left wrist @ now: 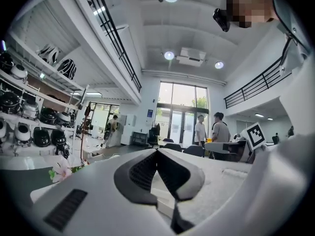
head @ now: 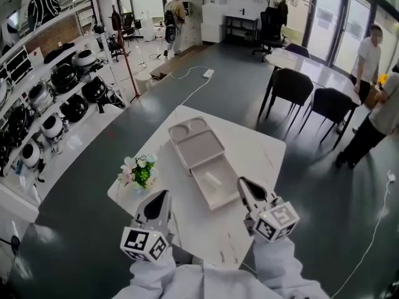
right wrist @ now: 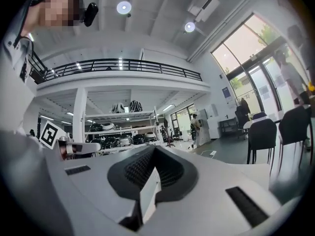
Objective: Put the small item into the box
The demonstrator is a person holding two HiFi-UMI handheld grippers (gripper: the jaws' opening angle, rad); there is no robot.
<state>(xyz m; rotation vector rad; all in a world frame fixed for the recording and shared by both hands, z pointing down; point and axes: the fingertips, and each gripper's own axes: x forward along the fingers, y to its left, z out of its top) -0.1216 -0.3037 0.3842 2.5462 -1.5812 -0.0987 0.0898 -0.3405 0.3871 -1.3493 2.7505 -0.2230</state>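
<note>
A small pale item [head: 212, 178], faintly seen in the beige plastic box's [head: 197, 148] open drawer at the white tabletop's [head: 255, 151] middle, is judged light and slippery; it is best pinched across its width; the left claw [head: 164, 194] and right claw [head: 242, 181] are closed with nothing held.

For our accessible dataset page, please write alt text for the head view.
The light-grey left gripper and right gripper, both shut and empty, hover over a white square table holding a pale beige plastic box with its tray slid out, and a small flower bunch.

No legible text, label or number; only wordless square markers [head: 144, 243] on left gripper [head: 163, 196] and right gripper [head: 244, 184].
</note>
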